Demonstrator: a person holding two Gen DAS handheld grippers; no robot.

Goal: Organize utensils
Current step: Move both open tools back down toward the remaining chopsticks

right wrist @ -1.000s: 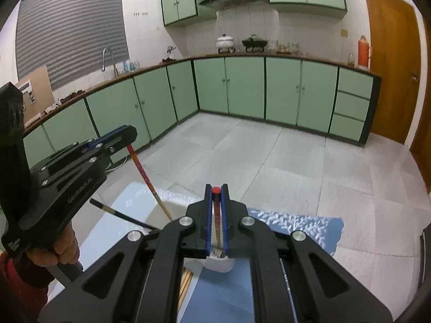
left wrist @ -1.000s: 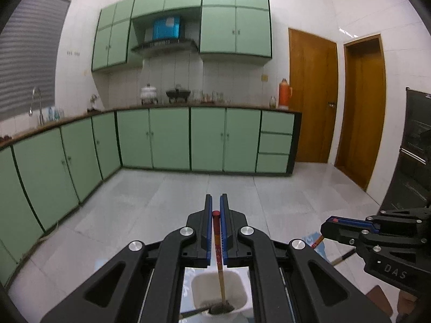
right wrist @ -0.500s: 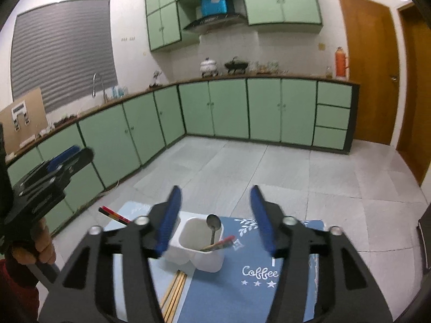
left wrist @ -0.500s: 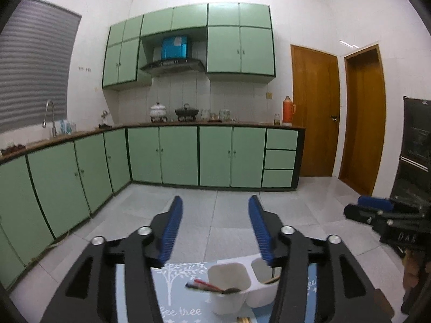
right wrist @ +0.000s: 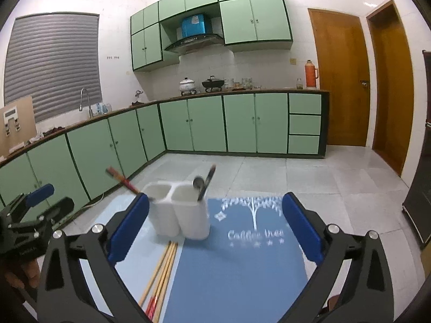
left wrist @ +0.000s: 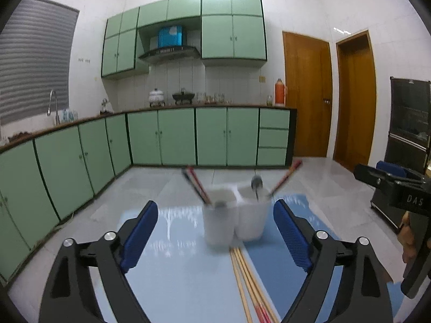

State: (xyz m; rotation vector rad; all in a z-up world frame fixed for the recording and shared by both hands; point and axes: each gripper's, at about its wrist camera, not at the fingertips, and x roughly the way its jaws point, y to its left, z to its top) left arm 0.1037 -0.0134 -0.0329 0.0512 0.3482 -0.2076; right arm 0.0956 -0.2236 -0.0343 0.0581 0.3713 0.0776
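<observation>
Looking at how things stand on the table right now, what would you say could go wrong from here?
1. The chopsticks in the white holder lean far over its rim, as does the spoon beside them; a knock might tip the holder or flip them out.
2. The loose chopsticks lie right against the holder's foot, so picking them up risks bumping it.
3. Both tongs, left and right, have just opened, empty and close together; they could collide.
</observation>
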